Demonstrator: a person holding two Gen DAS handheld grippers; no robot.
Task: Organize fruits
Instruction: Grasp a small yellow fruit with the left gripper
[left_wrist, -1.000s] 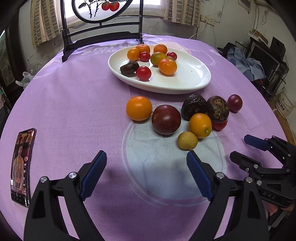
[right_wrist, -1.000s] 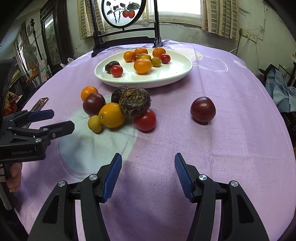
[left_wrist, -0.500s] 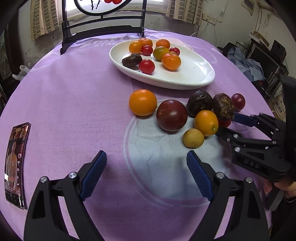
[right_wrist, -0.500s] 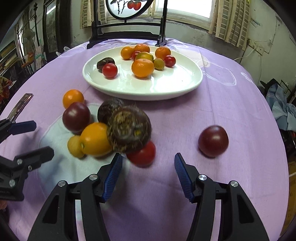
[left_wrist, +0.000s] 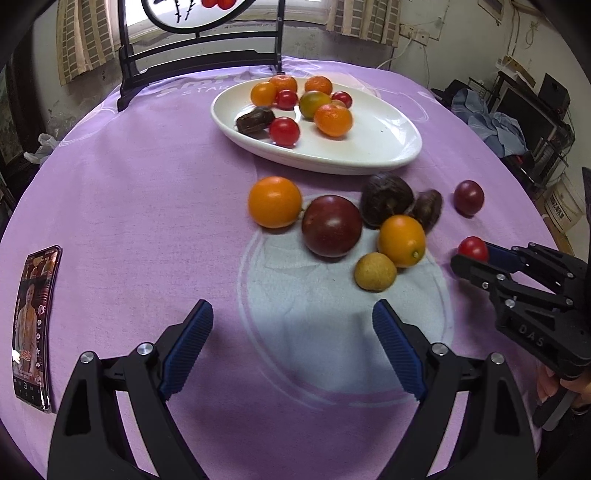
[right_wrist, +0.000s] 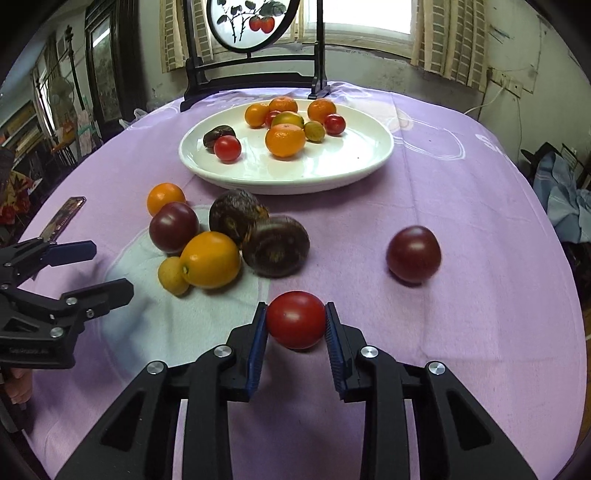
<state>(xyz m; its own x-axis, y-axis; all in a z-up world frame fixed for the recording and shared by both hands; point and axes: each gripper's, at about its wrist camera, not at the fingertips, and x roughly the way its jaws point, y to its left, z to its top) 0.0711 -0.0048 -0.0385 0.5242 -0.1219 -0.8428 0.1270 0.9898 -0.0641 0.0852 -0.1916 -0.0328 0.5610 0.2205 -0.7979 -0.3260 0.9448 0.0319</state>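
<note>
Red and smooth, the small tomato (right_wrist: 296, 319) sits between the pads of the right hand-held gripper (right_wrist: 296, 325), apparently just above the tabletop (right_wrist: 461, 184); soft-skinned, it needs gentle pressure at its middle, while the left hand-held gripper (left_wrist: 291, 347) stands wide.

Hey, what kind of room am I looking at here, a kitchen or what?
Most likely a lived-in home room, not clearly a kitchen: a round table under a purple tablecloth, a decorative painted screen by a curtained window, and clothes heaped at the side.
</note>
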